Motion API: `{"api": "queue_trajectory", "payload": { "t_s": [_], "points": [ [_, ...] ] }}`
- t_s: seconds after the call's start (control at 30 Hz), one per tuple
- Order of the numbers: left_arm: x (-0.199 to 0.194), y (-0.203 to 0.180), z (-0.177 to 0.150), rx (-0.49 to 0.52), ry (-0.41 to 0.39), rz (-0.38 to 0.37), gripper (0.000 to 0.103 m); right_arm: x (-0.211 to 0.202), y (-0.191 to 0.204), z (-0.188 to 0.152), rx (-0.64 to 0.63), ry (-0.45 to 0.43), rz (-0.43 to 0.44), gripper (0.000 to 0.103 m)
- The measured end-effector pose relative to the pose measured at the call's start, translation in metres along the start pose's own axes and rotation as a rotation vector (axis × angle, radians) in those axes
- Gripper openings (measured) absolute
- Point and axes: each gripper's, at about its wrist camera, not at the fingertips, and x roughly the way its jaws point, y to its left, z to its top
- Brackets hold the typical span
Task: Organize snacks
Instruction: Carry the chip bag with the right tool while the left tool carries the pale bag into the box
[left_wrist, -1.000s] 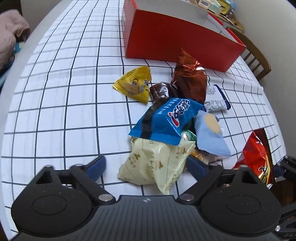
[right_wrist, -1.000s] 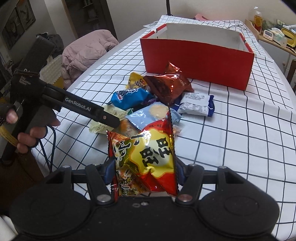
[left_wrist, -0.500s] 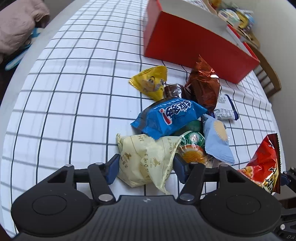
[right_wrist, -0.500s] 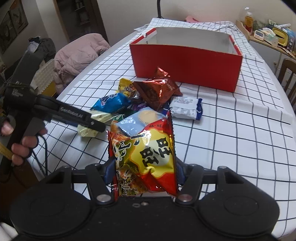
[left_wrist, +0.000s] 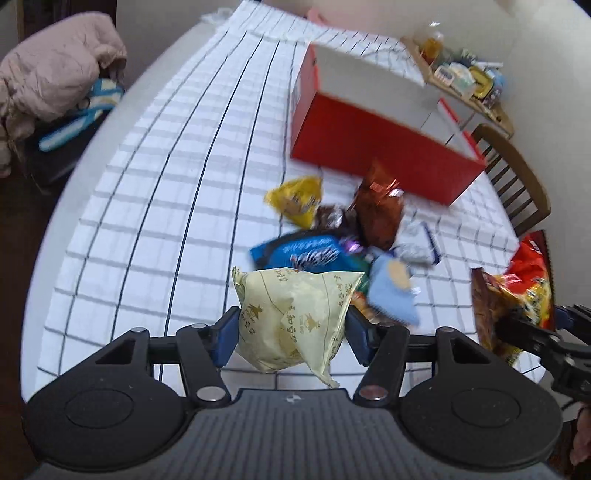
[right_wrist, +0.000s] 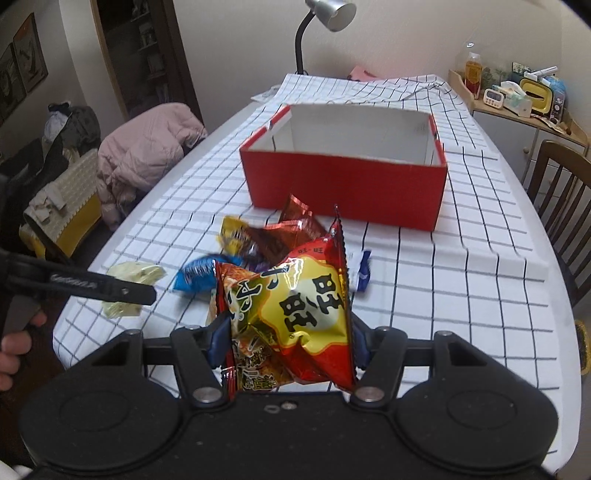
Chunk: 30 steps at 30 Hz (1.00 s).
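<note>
My left gripper (left_wrist: 291, 334) is shut on a pale yellow snack bag (left_wrist: 291, 317) and holds it above the table. It also shows in the right wrist view (right_wrist: 129, 286). My right gripper (right_wrist: 284, 341) is shut on a red and yellow snack bag (right_wrist: 291, 314), lifted off the table; it shows at the right edge of the left wrist view (left_wrist: 517, 295). A pile of snacks lies on the checked cloth: a blue bag (left_wrist: 306, 253), a brown bag (left_wrist: 378, 210), a yellow bag (left_wrist: 297, 199), a light blue packet (left_wrist: 391, 291). An open red box (right_wrist: 347, 177) stands behind the pile, empty.
A wooden chair (right_wrist: 561, 181) stands at the table's right side. A pink jacket (right_wrist: 147, 155) lies on a seat to the left. A shelf with small items (right_wrist: 517, 96) is at the back right. A desk lamp (right_wrist: 325, 22) stands behind the table.
My left gripper closed on the pale yellow bag and lifted it off the pile. My right gripper rose and moved back with the red and yellow bag.
</note>
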Motion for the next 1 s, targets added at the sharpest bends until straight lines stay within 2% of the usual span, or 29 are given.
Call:
{"api": "queue_trajectory", "payload": {
  "t_s": [0.17, 0.37, 0.73, 1.0],
  "points": [
    [-0.017, -0.021, 0.022, 0.039, -0.042, 0.014, 0.059, -0.004, -0.01, 0.026, 0.009, -0.044, 0.001, 0.061],
    [-0.018, -0.049, 0.059, 0.076, -0.068, 0.019, 0.059, 0.001, -0.027, 0.069, 0.01, -0.084, 0.001, 0.061],
    [0.013, -0.094, 0.149, 0.118, -0.108, 0.088, 0.06, 0.037, -0.069, 0.146, 0.025, -0.126, -0.014, 0.061],
    [0.053, -0.122, 0.214, 0.148, -0.117, 0.16, 0.06, 0.083, -0.096, 0.185, 0.012, -0.092, -0.017, 0.061]
  ]
}}
